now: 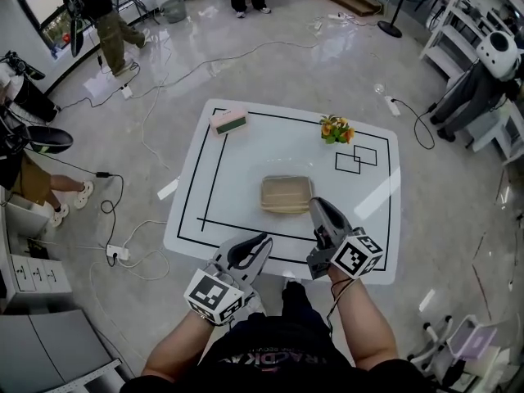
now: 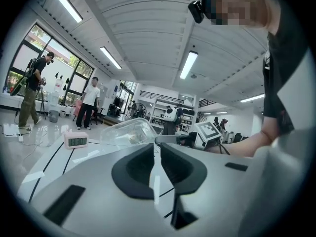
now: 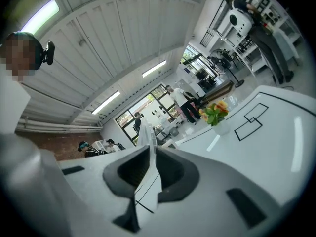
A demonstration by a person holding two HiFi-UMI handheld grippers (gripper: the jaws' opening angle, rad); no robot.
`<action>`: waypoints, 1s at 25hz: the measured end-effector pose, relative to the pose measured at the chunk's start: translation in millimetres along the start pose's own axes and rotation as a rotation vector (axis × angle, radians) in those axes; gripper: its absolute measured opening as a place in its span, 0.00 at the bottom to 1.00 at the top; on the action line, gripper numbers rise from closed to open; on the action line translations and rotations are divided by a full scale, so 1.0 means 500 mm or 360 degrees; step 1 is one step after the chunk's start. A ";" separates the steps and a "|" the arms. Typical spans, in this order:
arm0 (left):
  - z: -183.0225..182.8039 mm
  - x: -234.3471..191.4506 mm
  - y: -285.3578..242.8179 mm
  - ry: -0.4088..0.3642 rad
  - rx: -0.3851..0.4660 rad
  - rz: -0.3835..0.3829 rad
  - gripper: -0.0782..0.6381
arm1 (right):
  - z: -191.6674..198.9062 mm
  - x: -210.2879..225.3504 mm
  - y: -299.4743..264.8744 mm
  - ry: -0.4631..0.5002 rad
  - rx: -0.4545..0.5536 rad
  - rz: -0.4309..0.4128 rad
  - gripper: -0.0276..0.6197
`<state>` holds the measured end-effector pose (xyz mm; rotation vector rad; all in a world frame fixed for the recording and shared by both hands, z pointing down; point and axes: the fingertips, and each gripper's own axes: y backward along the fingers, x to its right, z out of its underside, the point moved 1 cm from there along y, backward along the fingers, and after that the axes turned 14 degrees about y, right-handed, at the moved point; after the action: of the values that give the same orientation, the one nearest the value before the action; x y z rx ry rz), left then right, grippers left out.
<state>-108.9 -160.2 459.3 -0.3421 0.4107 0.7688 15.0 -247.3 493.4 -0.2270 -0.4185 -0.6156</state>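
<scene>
Head view gave us one white counter (image 1: 246, 166) marked with black tape lines. On it sat one clear container (image 1: 286, 195) at the middle, one pink clock (image 1: 229, 122) at the far left corner and one small pot of flowers (image 1: 336, 129) at the far right. Two overlapping tape squares (image 1: 357, 158) lay just beside the flowers. We counted two grippers. The left gripper (image 1: 264, 242) hung over the near edge of the counter, apart from the container. The right gripper (image 1: 315, 205) was at the container's near right corner.

Only the left gripper view showed us the container from the side, as a domed clear shell (image 2: 129, 132) with the right gripper (image 2: 177, 139) reaching its edge. It also showed the clock's display (image 2: 76, 140) and two people (image 2: 90, 102) standing on the floor (image 2: 29, 132) beyond. Only the right gripper view showed the flowers (image 3: 217, 113) and the squares (image 3: 252, 117) from low over the counter.

In its own view the left gripper (image 2: 154, 147) had its fingers drawn together to a thin slit, with nothing between them. The right gripper (image 3: 149, 149) had its fingers closed on a thin clear edge of the container (image 3: 145, 132), which rose above them.
</scene>
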 end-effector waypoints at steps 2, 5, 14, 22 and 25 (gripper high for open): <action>-0.006 0.002 0.016 0.0007 0.0015 0.0008 0.12 | -0.014 -0.027 0.005 0.0054 0.0021 -0.0015 0.11; -0.015 0.008 0.042 0.0004 0.0038 0.0029 0.12 | -0.031 -0.068 0.016 0.0115 0.0053 -0.0031 0.11; -0.024 0.035 0.097 -0.0081 0.0072 0.0102 0.12 | -0.060 -0.159 0.082 0.0272 0.0150 0.0025 0.11; -0.018 0.104 0.093 -0.0084 0.0061 0.0217 0.12 | -0.086 -0.172 0.185 0.0331 0.0199 0.0141 0.11; -0.009 0.137 0.078 -0.0087 0.0057 0.0236 0.12 | -0.099 -0.155 0.225 0.0338 0.0221 0.0169 0.11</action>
<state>-94.0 -95.2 416.9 -0.2583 0.4007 0.9128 40.7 -134.2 405.5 -0.0498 -0.2412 -0.4979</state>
